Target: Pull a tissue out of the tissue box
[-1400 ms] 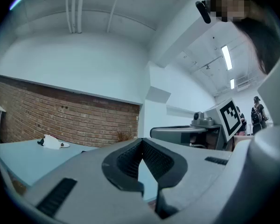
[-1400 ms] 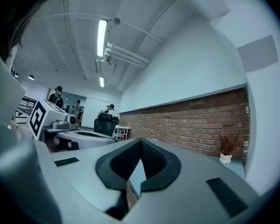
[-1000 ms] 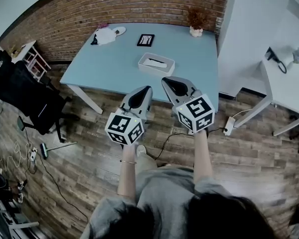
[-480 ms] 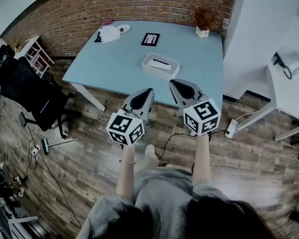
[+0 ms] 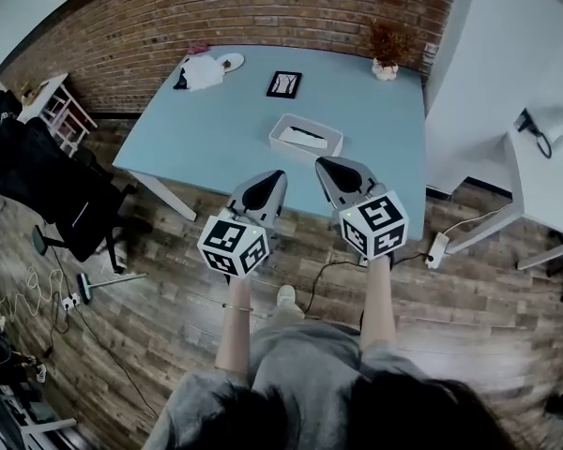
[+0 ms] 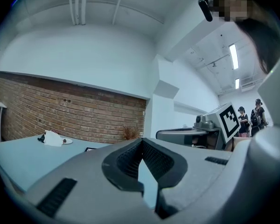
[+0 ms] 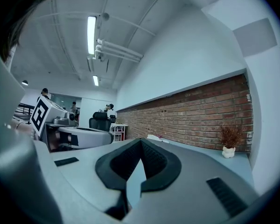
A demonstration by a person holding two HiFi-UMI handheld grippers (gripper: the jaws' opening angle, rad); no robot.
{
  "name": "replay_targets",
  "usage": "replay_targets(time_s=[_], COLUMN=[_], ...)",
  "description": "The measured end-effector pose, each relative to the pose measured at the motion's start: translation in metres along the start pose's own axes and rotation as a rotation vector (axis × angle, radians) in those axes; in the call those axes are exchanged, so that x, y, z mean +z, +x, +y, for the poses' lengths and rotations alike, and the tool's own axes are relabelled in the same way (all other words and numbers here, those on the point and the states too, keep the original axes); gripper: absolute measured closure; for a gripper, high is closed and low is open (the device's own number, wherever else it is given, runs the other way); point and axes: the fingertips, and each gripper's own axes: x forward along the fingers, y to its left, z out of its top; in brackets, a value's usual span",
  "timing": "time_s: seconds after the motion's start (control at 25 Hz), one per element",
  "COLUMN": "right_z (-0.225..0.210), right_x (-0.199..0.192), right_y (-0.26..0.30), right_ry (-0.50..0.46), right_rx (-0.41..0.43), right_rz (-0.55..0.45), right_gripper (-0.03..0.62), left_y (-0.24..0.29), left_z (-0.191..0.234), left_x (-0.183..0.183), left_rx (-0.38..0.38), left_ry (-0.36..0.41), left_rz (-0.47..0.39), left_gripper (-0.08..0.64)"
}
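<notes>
The white tissue box (image 5: 306, 137) lies on the blue table (image 5: 216, 129), right of its middle, with a dark slot on top. Both grippers hang over the wooden floor just short of the table's front edge, pointing level at it. My left gripper (image 5: 267, 180) is shut and holds nothing. My right gripper (image 5: 332, 167) is shut too, and empty, a little nearer the box. In the left gripper view the closed jaws (image 6: 141, 143) hide the box; the same holds for the jaws (image 7: 141, 141) in the right gripper view.
On the table's far side sit a small potted plant (image 5: 387, 64), a dark framed picture (image 5: 283, 83) and a white cloth beside a plate (image 5: 202, 70). A black office chair (image 5: 47, 181) stands left, a white desk (image 5: 544, 172) right, a power strip (image 5: 437, 247) on the floor.
The table and tissue box have drawn nearer in the head view as the person and both grippers moved forward. Both grippers stayed shut and empty.
</notes>
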Motion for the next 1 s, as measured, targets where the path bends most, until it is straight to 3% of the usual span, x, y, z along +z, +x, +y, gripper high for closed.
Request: replay_targets(time_s=[1.0], right_z=[-0.044], right_x=[-0.036], right_y=[0.097], right_ry=[-0.008], right_rx=[-0.06], right_rz=[0.138], right_gripper=[0.594], left_y=[0.074], left_z=[0.087], left_x=[-0.027], left_rx=[-0.121], left_ry=[-0.057], left_rz=[0.067], left_gripper=[0.557])
